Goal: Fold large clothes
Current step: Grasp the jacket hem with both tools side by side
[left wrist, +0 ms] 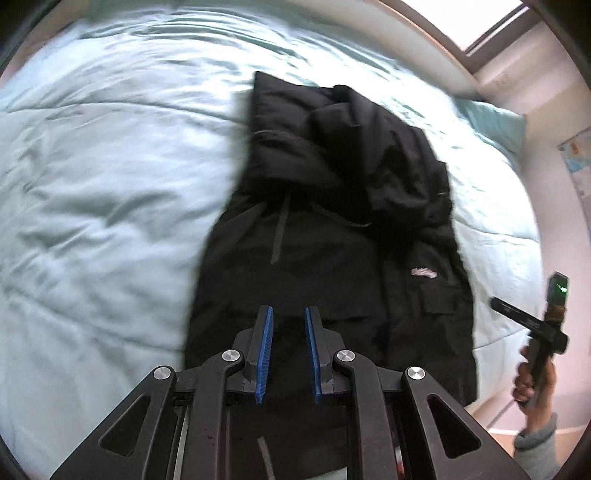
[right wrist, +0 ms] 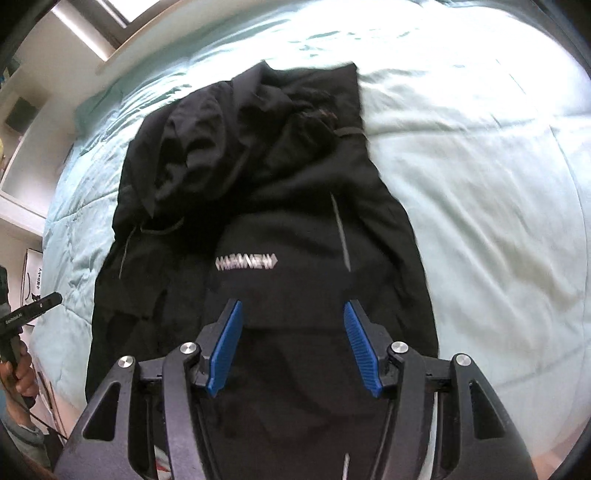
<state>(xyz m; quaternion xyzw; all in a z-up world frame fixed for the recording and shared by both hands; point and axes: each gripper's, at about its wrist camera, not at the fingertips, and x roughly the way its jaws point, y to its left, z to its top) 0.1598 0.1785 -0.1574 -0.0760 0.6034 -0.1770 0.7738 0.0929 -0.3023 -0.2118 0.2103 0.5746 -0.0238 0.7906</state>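
A large black hooded jacket (left wrist: 332, 236) lies on a pale green bed (left wrist: 103, 206), its sides folded in and the hood bunched at the far end. A white logo shows on its chest (right wrist: 245, 263). My left gripper (left wrist: 289, 314) hovers over the jacket's near hem with its blue pads a small gap apart and nothing between them. My right gripper (right wrist: 292, 308) is wide open and empty above the lower middle of the jacket (right wrist: 258, 206). The right gripper also shows in the left wrist view (left wrist: 532, 325), off the bed's right edge.
The pale green quilt (right wrist: 480, 192) spreads all around the jacket. A pillow (left wrist: 495, 122) lies at the far right. A window (left wrist: 476, 22) and wall run behind the bed. The left gripper and hand show in the right wrist view (right wrist: 22, 332).
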